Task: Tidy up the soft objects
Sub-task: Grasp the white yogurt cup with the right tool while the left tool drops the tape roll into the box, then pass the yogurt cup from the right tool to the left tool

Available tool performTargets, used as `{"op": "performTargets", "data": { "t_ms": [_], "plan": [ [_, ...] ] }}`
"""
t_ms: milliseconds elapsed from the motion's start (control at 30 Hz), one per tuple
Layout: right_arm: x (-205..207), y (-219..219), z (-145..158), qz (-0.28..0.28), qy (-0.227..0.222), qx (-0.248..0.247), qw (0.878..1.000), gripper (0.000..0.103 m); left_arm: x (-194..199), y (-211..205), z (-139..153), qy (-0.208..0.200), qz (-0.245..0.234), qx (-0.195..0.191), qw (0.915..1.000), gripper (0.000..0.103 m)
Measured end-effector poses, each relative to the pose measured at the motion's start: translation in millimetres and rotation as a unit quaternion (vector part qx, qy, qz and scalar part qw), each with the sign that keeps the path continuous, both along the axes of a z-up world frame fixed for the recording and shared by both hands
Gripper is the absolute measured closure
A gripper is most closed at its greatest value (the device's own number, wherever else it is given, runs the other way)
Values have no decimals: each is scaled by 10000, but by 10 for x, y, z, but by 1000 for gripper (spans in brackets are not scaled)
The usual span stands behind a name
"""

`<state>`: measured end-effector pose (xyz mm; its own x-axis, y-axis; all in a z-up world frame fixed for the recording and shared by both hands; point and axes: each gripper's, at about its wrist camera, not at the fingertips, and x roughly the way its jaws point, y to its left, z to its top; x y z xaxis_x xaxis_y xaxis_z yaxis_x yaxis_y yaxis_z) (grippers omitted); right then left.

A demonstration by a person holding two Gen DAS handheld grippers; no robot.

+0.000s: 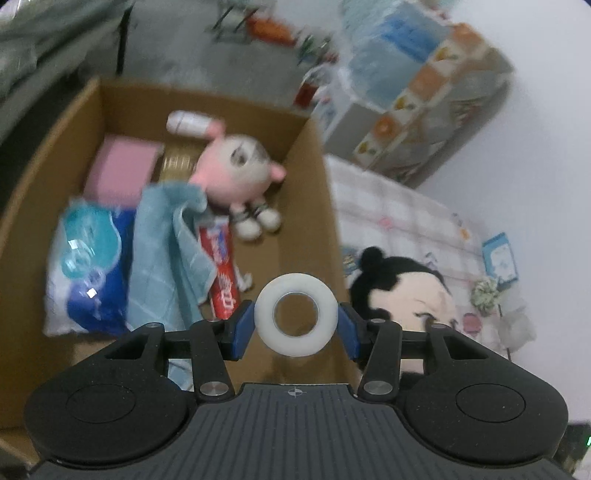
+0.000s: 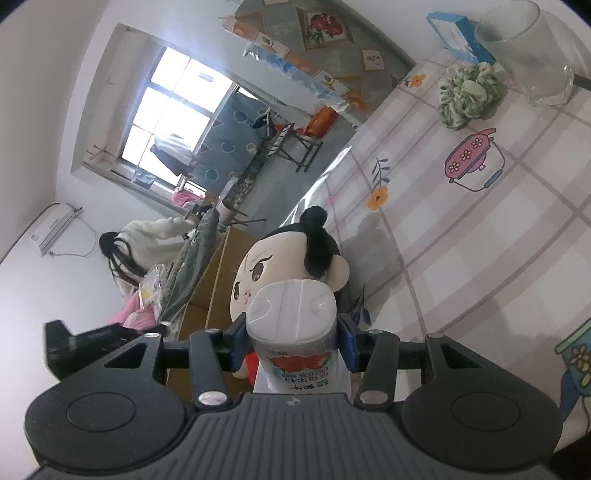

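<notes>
My left gripper [image 1: 295,319] is shut on a white tape roll [image 1: 295,300] and holds it over the near right corner of a cardboard box [image 1: 314,155]. In the box lie a pink plush doll [image 1: 236,166], a light blue towel [image 1: 166,251], a toothpaste tube [image 1: 221,266], a blue-and-white soft pack [image 1: 88,266] and a pink block [image 1: 122,170]. A black-haired plush doll [image 1: 402,291] lies on the table right of the box. My right gripper [image 2: 291,339] is shut on a white-capped bottle [image 2: 295,332], just in front of the black-haired doll [image 2: 280,266].
On the checked tablecloth [image 2: 480,240] sit a green scrunchie [image 2: 469,94], a clear glass [image 2: 532,51] and a small blue box [image 2: 458,33]. A patterned cabinet [image 1: 424,110] stands beyond the table. A person in white [image 2: 144,240] is at the far side of the room.
</notes>
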<state>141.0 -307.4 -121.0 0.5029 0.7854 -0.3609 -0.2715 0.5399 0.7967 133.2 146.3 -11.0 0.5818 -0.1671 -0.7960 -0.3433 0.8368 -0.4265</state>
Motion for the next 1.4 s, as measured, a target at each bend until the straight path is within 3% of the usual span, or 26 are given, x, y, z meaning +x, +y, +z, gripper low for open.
{"op": "performTargets", "data": {
  "t_ms": [100,300,533,833,1000,1133,1267,1400],
  "plan": [
    [-18,59,15,-71,17,-14,10000,43,176,171,-265,304,289,-387,9984,55],
    [-51,83,35,-200,22,-41,9998,43,564,310,-561,697,713,-685,9927,55],
    [-60,22,40,-306,-22,-35,9995,43,886,305,-764,851,1042,-764,9880,55],
    [-79,-69,2,-354,15,92,9993,43,808,420,-802,804,1263,-1101,9826,46],
    [-101,-89,-2,-351,30,158,9993,43,585,372,-523,395,1314,-809,9872,46],
    [-129,-78,3,-297,35,310,9991,43,237,167,-99,-324,1092,-148,9934,44],
    [-145,-75,-15,-297,113,517,9982,43,-237,-264,264,-1184,256,400,9918,29],
    [-174,-73,12,-239,125,791,9965,43,-648,-733,411,-1865,-840,513,9775,13]
  ]
}}
